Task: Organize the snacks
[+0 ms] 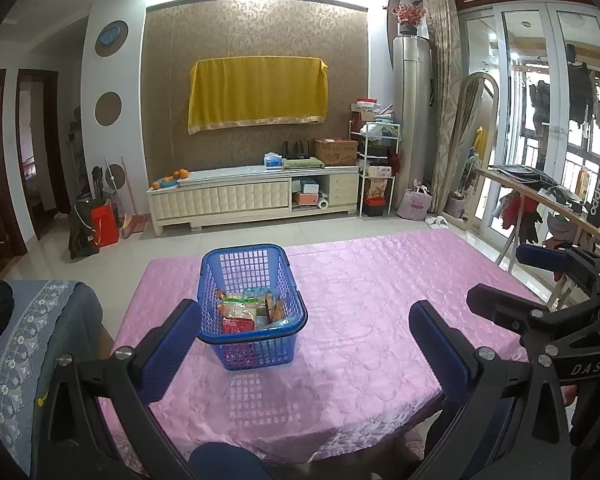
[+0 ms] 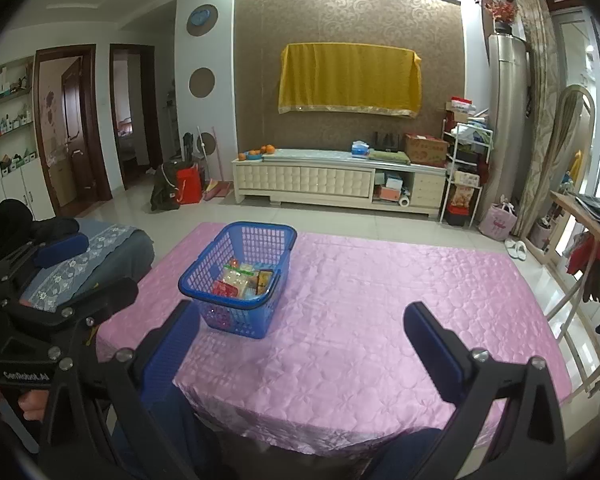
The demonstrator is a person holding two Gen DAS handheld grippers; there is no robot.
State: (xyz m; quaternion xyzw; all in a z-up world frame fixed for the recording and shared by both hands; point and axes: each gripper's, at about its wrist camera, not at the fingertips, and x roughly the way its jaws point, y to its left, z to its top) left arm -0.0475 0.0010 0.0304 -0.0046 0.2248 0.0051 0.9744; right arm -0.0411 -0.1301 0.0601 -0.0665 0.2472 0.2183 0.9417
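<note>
Snack packets (image 1: pixel 246 310) fill the bottom of a blue plastic basket (image 1: pixel 236 272), which stands on the pink quilted cloth of the worktop (image 1: pixel 380 300). In the left wrist view the basket sits at about 11 o'clock from the left gripper (image 1: pixel 306 330), partly behind its left finger. Its jaws are spread wide with nothing between them. The right gripper (image 2: pixel 298 334) hangs over the near edge of the worktop, jaws likewise wide apart and empty, with the basket (image 2: pixel 236 256) at about 11 o'clock.
</note>
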